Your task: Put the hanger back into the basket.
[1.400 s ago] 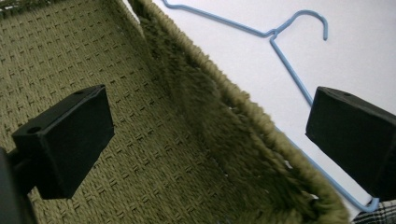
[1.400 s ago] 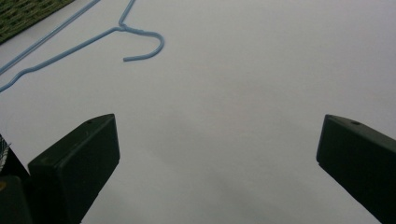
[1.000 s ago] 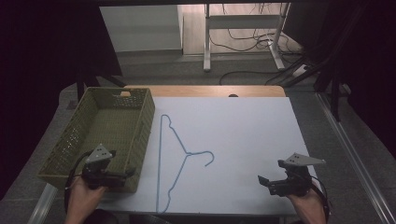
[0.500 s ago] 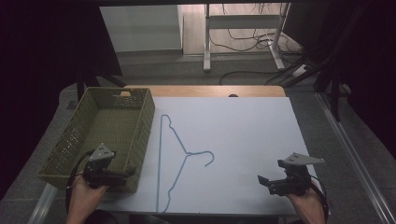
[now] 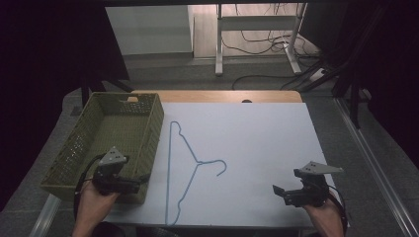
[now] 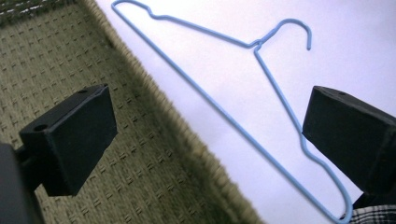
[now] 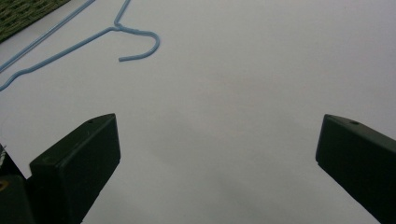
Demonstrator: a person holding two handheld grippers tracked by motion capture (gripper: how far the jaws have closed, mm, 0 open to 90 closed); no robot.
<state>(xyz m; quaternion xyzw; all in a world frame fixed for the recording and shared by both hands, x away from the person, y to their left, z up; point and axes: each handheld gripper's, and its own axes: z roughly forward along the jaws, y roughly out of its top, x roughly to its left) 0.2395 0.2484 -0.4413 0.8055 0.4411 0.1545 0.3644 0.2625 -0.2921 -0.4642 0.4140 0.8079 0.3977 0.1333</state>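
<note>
Blue wire hanger (image 5: 190, 168) lies flat on the white tabletop (image 5: 257, 148), just right of the green woven basket (image 5: 106, 143), hook pointing right. Left gripper (image 5: 129, 185) sits over the basket's near right corner, fingers (image 6: 70, 137) spread wide and released, nothing between them; basket weave and hanger visible past them in the left gripper view. Right gripper (image 5: 284, 192) is at the near right of the tabletop, well apart from the hanger, fingers (image 7: 77, 163) wide apart, holding nothing.
</note>
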